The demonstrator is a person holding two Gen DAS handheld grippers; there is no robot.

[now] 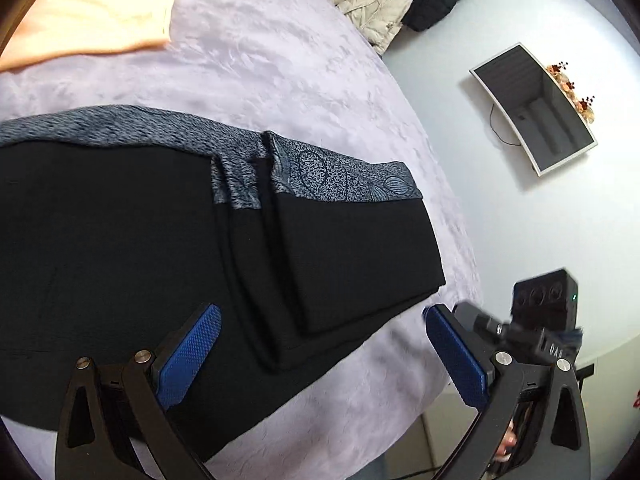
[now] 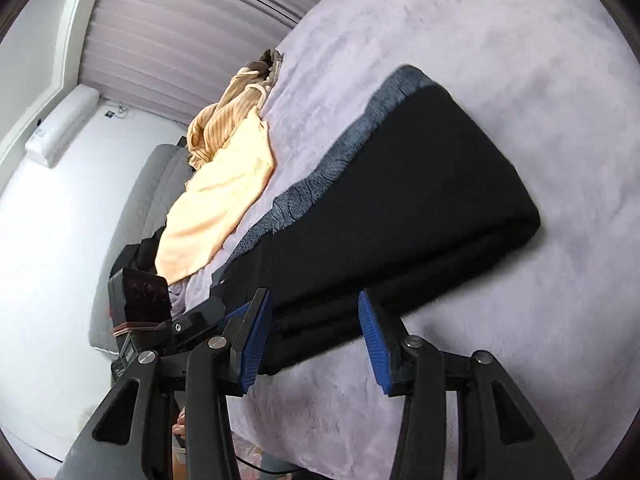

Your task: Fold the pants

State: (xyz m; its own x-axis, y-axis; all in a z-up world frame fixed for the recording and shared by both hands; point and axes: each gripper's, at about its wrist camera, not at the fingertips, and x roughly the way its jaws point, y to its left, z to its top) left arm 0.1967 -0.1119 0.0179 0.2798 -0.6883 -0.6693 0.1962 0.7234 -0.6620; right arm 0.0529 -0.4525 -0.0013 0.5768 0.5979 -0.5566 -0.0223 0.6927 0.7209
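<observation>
No writing is legible. The folded black pants [image 1: 120, 240] lie on the lilac bedspread [image 1: 280, 60], long axis along its near edge. The left gripper [image 1: 320, 354] gapes wide, empty. The right gripper [image 2: 316, 344] stands parted around the pants' end, its pads clear of the cloth.

The left tool [image 1: 322, 354] tilts downward with its blue pads spread wide, gripping nothing. The right tool [image 2: 314, 344] also angles down, pads parted and pressing on nothing; fingertips [image 2: 179, 426] show behind it.

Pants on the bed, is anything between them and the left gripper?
Nothing visible. The left gripper hangs open right over the pants, only air between. The peach cloth lies well away.
</observation>
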